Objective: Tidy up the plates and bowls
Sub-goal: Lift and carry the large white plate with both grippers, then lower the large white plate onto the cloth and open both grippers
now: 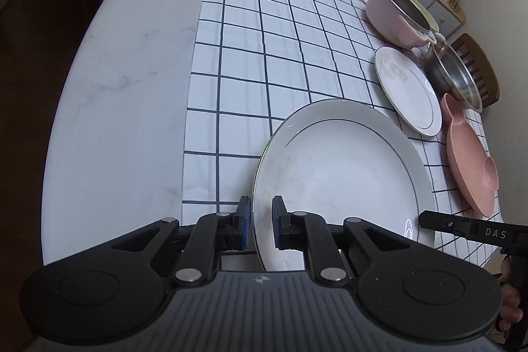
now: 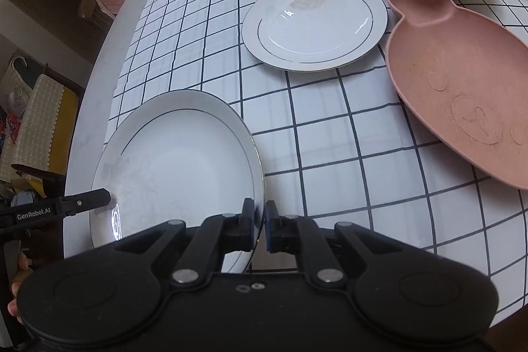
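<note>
I had the left gripper (image 1: 261, 221) and right gripper (image 2: 259, 225) clamped on the large plate's (image 1: 343, 174) opposite rims; bare checked cloth (image 1: 264, 38) lay beyond.

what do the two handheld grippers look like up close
Both the left gripper and the right gripper are matte black, with scissor-like linkage arms joined by silver round pivots, blue pads on the jaws and a ribbed body. White lettering marks their sides. No cables or sleeves show.
</note>
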